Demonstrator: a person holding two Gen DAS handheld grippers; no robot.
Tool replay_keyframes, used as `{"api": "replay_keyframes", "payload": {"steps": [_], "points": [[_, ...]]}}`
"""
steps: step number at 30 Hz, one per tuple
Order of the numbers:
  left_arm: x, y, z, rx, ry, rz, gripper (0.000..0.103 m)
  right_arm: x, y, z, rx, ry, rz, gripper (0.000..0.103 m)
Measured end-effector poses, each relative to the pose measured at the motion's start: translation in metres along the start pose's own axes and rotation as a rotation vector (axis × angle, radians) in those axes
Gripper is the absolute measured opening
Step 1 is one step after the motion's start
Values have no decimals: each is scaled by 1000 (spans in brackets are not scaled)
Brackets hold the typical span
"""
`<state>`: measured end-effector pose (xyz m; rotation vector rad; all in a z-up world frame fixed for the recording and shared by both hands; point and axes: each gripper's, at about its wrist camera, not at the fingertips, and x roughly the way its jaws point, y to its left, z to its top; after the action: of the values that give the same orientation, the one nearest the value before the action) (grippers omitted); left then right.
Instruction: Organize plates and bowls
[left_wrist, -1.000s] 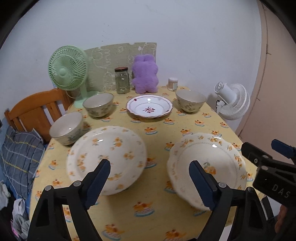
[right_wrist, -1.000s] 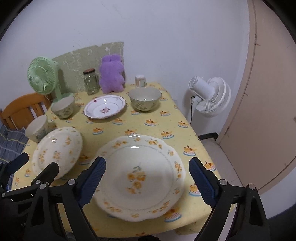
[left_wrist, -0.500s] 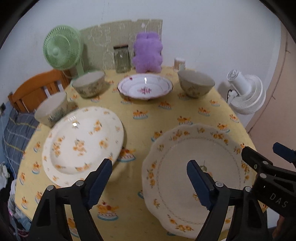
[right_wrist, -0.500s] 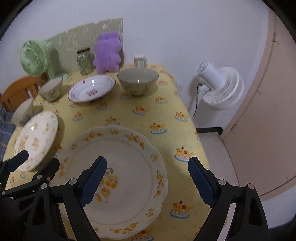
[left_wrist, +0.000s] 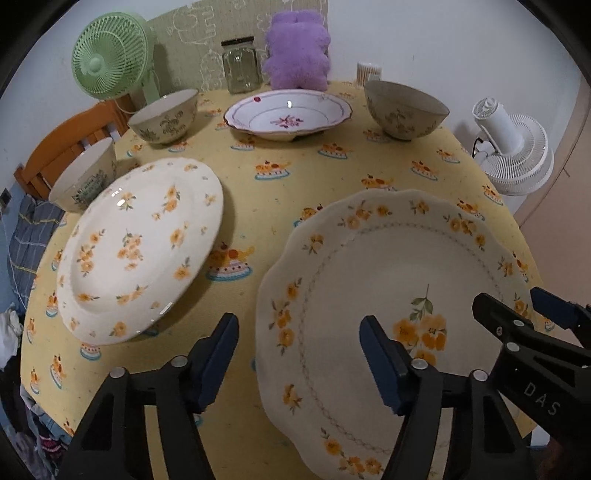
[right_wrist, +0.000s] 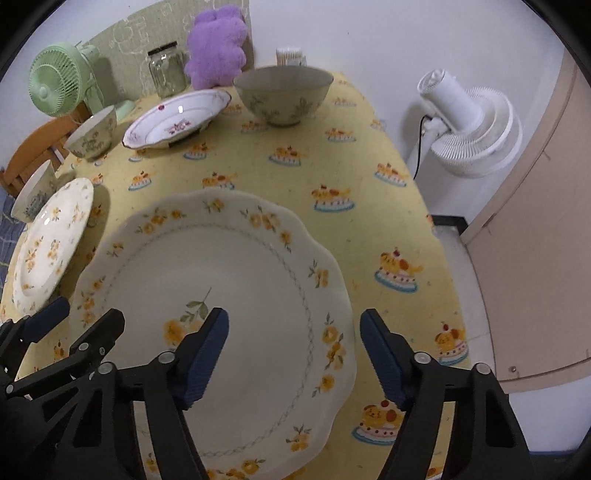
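Note:
A large scalloped plate with orange flowers lies at the near edge of the table. My left gripper hovers over its left rim, jaws closing, the rim below the gap and no pad touching it. My right gripper hangs over the plate's right rim, also closing, pads apart from it. A smaller floral plate lies to the left. Farther back sit a pink-flowered plate and three bowls.
The yellow tablecloth covers a small table. At the back stand a green fan, a glass jar, a purple plush and a small cup. A white floor fan stands off the right edge. A wooden chair is at the left.
Both grippers have sunk and tipped down toward the scalloped plate, which now fills the near field. The jaws of both have narrowed. No dish has moved.

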<state>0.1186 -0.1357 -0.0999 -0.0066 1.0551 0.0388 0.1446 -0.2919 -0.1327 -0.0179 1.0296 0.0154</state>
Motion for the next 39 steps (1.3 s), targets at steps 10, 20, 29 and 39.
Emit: {"api": "replay_keyframes", "payload": {"steps": [10, 20, 29, 39], "points": [[14, -4, 3, -9, 49, -2, 56, 17, -1, 4, -19, 51, -9, 64], [22, 2, 17, -43, 66, 27, 57, 26, 6, 23, -37, 59, 1, 65], [31, 10, 36, -88, 77, 60, 57, 39, 14, 53, -42, 57, 24, 65], [37, 9, 42, -97, 87, 60, 56, 52, 15, 66, -116, 82, 49, 65]]}}
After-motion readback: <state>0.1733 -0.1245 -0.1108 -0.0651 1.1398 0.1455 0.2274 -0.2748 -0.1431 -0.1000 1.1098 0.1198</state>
